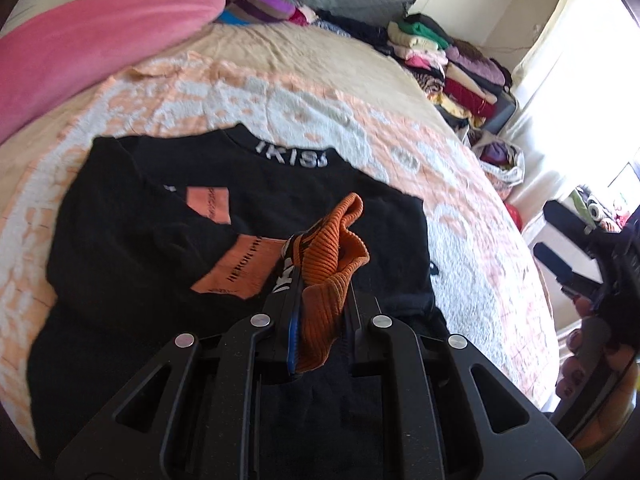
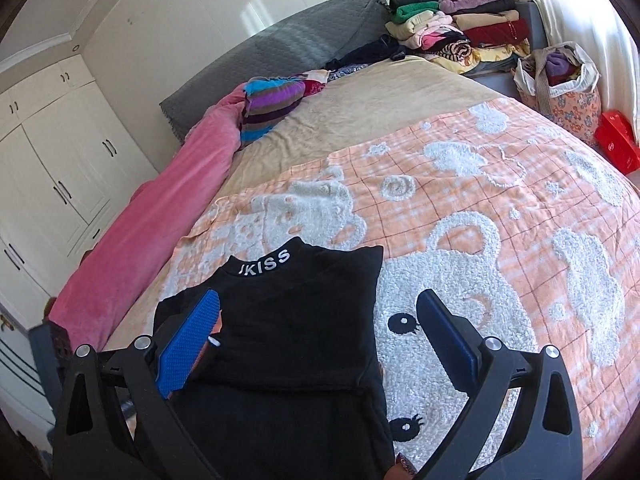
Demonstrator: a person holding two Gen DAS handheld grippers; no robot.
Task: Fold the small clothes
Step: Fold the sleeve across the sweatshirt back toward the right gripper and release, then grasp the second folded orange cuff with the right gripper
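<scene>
A black sweater (image 1: 132, 248) with a white-lettered collar (image 1: 292, 156) lies flat on the orange-and-white bear blanket (image 1: 460, 216). One sleeve is folded across its chest, showing orange patches. My left gripper (image 1: 316, 280) is shut on the sleeve's orange ribbed cuff (image 1: 344, 240), holding it just above the sweater's middle. In the right wrist view the same sweater (image 2: 296, 320) lies below my right gripper (image 2: 320, 320), which stands open; its blue pads (image 2: 192, 340) straddle the body of the sweater with nothing pinched. A hand (image 1: 580, 364) holds the right gripper at the left wrist view's right edge.
A pink blanket (image 2: 160, 216) runs along the bed's left side, with a striped cloth (image 2: 268, 108) at its end. Stacks of folded clothes (image 2: 460, 28) sit at the head, beside a flowered bag (image 2: 560, 92) and a red box (image 2: 616, 140). White wardrobes (image 2: 52, 160) stand at left.
</scene>
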